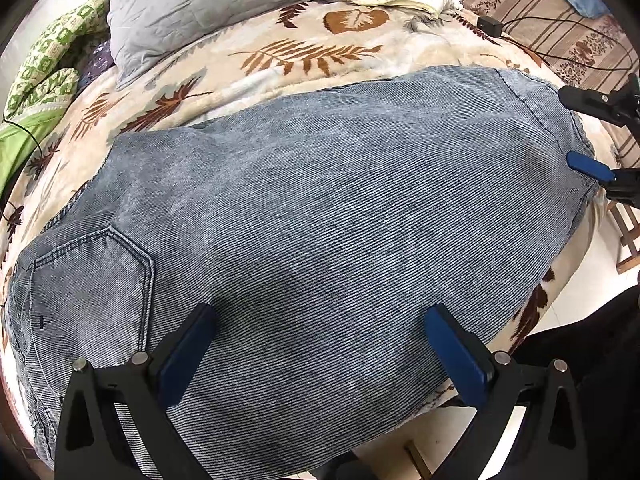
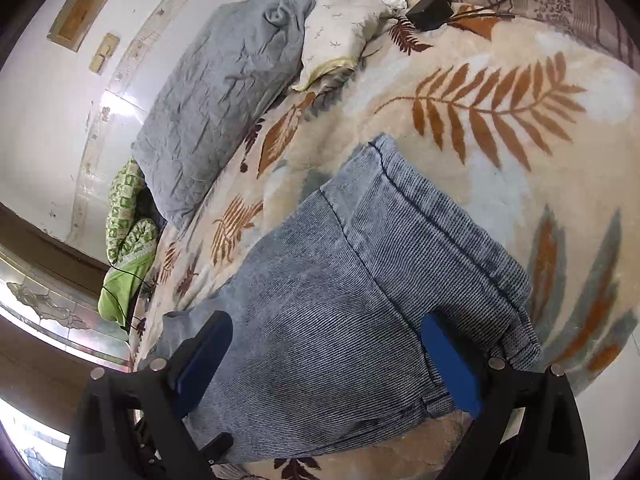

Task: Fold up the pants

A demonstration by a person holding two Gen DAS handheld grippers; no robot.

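Left hand-held gripper [image 1: 320, 344]: jaws spread wide, nothing between the blue pads [image 1: 188, 356], hovering over the near edge of the jeans [image 1: 320, 200] w/ the denim passing under both fingers. Can't tell if the pads touch the cloth.

Right hand-held gripper [image 2: 326, 356]: also spread wide, not clamped on anything, sitting over the hem end of the pant legs; fabric runs between & under its fingers. In the left wrist view it shows at the far right edge [image 1: 592, 136], one blue pad just beside the hem.

Jeans: blue-grey ribbed denim, lying flat on the bed, legs stacked one on the other, waist end & back pocket [image 1: 92, 276] to the left, hems [image 2: 432, 220] to the right. Near edge hangs slightly past the bed edge.

Under them: cream fleece blanket [image 1: 304, 56] w/ brown leaf print. Further back, grey quilted pillow [image 1: 224, 4], a cream pillow [image 2: 340, 20] beside it, green patterned cloth [image 1: 40, 76] at far left. Black adapter box [image 2: 430, 12] w/ cables near the striped bedding [image 1: 540, 8] at the back. White wall [image 2: 52, 112] beyond the pillows in the right wrist view.
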